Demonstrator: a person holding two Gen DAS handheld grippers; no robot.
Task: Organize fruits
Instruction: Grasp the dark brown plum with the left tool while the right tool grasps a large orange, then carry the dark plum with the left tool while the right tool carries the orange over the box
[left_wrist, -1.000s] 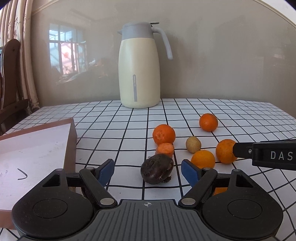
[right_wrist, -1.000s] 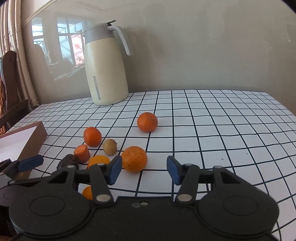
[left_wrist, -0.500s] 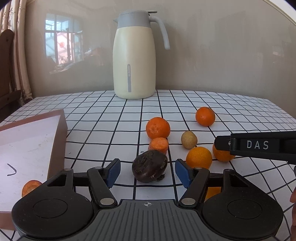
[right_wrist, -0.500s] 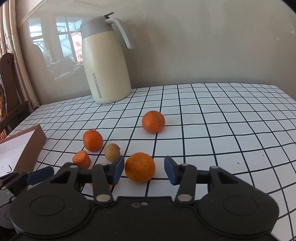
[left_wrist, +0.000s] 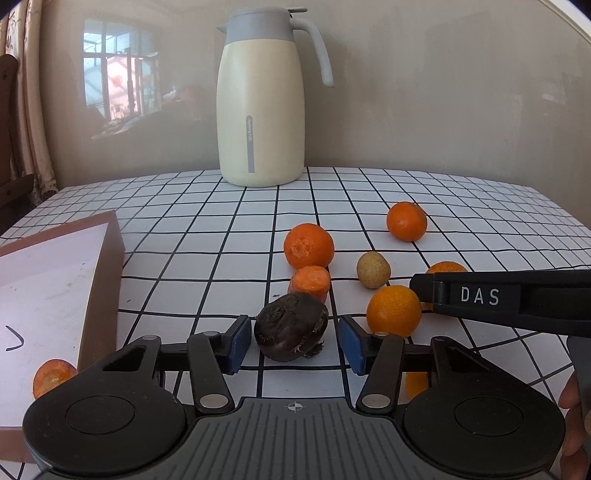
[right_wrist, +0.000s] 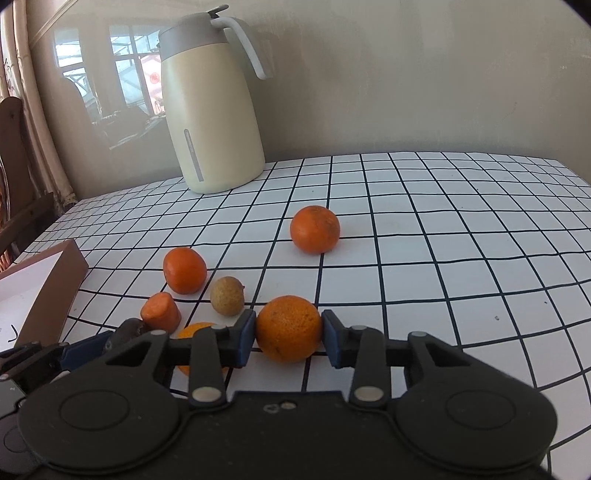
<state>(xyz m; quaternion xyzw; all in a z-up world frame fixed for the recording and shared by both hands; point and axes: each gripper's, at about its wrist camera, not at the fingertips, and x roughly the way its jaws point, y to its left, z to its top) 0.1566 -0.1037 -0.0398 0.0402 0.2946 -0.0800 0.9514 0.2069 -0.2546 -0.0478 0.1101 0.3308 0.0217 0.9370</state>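
Low in the left wrist view, the left gripper (left_wrist: 293, 341) has just been closing around a dark brown, wrinkled round fruit (left_wrist: 291, 326) on the white table with a black grid (left_wrist: 207, 236). Its left blue pad (left_wrist: 239, 341) sits right at the skin, while a narrow gap remains at the right pad (left_wrist: 349, 343), so nothing is clamped.

At lower centre of the right wrist view, the right gripper (right_wrist: 289, 339) has also been closing, and both blue pads now press the sides of a rough-skinned orange mandarin (right_wrist: 289, 328), which rests on the table. Other mandarins, a small tan fruit (right_wrist: 227, 296) and a cut carrot piece (right_wrist: 161, 312) lie nearby.
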